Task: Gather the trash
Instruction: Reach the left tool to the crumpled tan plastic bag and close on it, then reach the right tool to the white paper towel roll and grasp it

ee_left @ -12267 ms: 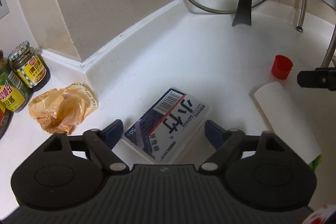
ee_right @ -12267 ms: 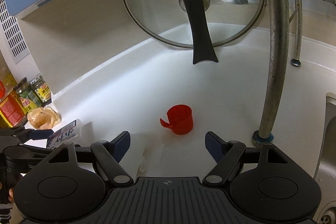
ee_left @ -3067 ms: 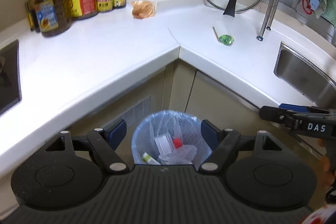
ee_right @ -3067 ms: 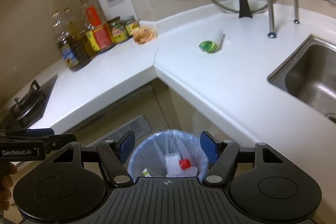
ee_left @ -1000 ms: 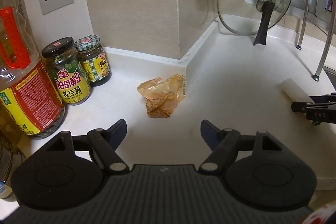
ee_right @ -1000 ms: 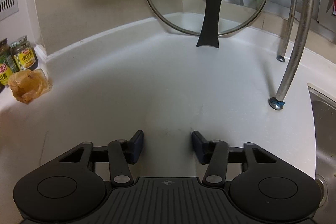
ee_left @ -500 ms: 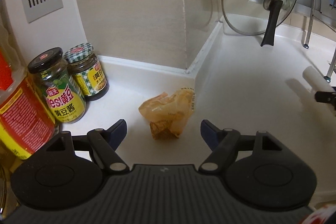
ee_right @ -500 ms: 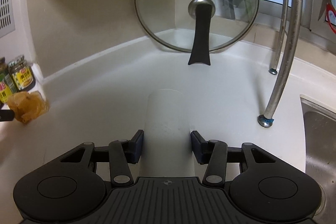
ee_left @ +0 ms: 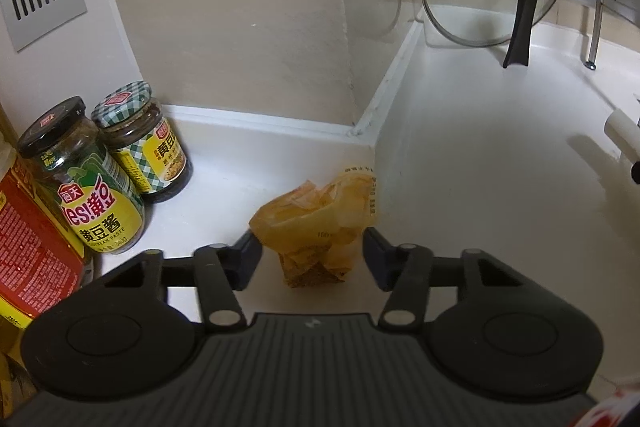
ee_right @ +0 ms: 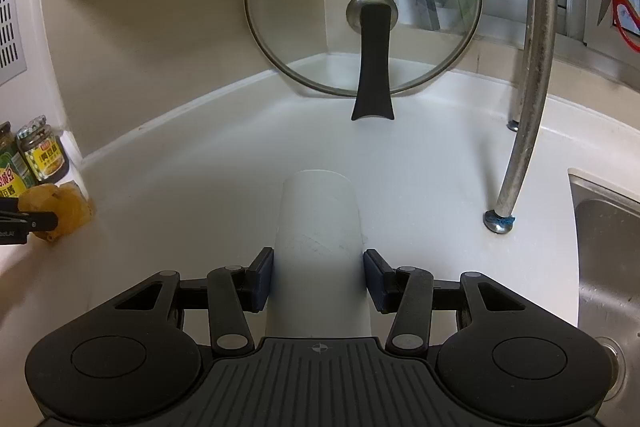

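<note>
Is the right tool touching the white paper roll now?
Touching. In the right wrist view, both fingers of the right tool press against the sides of the white paper roll, no gap visible.

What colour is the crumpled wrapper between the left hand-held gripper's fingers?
Translucent orange-yellow wrapper, with small dark print along its edge; clearest in the left wrist view.

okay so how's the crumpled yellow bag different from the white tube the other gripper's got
The yellow bag is crumpled, translucent and orange-yellow with print; the white tube is smooth, opaque and plain.

The bag sits on the counter between the left gripper's open fingers, not yet pinched; the tube is clamped by the right gripper.

The bag lies in the corner by the sauce jars; the tube points toward the glass lid.

Both are light trash.
</note>
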{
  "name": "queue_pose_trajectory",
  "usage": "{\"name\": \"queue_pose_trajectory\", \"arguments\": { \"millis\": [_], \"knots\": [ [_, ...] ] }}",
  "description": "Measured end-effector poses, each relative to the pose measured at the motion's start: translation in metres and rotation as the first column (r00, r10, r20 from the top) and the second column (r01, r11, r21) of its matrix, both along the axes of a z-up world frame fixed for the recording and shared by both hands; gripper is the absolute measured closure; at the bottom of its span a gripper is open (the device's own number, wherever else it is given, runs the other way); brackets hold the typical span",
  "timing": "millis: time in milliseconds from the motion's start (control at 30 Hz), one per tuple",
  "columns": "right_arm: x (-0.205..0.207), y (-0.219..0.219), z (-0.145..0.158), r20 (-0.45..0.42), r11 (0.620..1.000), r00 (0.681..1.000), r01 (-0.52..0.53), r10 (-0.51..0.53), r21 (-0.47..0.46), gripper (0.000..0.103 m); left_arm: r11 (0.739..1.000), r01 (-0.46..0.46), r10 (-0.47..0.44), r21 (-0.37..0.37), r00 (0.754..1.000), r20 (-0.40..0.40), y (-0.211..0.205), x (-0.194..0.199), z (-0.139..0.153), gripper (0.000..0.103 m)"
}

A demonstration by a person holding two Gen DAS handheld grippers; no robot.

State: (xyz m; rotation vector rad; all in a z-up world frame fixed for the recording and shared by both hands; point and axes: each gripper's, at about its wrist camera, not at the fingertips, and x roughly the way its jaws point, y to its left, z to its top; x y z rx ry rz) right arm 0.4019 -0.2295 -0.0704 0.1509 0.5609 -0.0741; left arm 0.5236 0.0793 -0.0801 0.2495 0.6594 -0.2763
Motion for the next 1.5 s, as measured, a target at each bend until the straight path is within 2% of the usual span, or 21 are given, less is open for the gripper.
{"name": "queue_pose_trajectory", "arguments": {
  "millis": [200, 367, 600, 867, 1267, 1500],
  "knots": [
    [-0.002, -0.001, 0.000, -0.003, 1.000, 1.000, -0.002, 0.002, 0.003, 0.055, 1.000, 0.003, -0.004, -0.011, 1.000, -0.017, 0.000, 0.000, -0.002, 0.083],
    [-0.005, -0.003, 0.000, 0.000, 1.000, 1.000, 0.000, 0.000, 0.005, 0.055, 1.000, 0.007, -0.007, -0.028, 1.000, -0.004, 0.000, -0.005, 0.001, 0.089],
    [-0.016, -0.005, 0.003, 0.010, 1.000, 1.000, 0.000, 0.000, 0.011, 0.055, 0.998, 0.006, -0.005, -0.058, 1.000, 0.010, 0.000, -0.019, 0.010, 0.094],
    [-0.036, -0.002, 0.010, 0.027, 0.999, 0.999, -0.025, 0.024, 0.028, 0.055, 0.993, -0.011, 0.013, -0.116, 1.000, 0.015, 0.004, -0.052, 0.027, 0.094],
    [-0.092, 0.003, 0.023, 0.065, 0.992, 0.992, -0.109, 0.105, 0.064, 0.055, 0.980, -0.035, 0.040, -0.196, 0.999, 0.019, 0.001, -0.131, 0.049, 0.094],
    [-0.130, 0.009, 0.029, 0.083, 0.979, 0.981, -0.184, 0.177, 0.084, 0.055, 0.979, -0.072, 0.072, -0.191, 0.997, -0.005, -0.016, -0.181, 0.054, 0.094]
  ]
}}
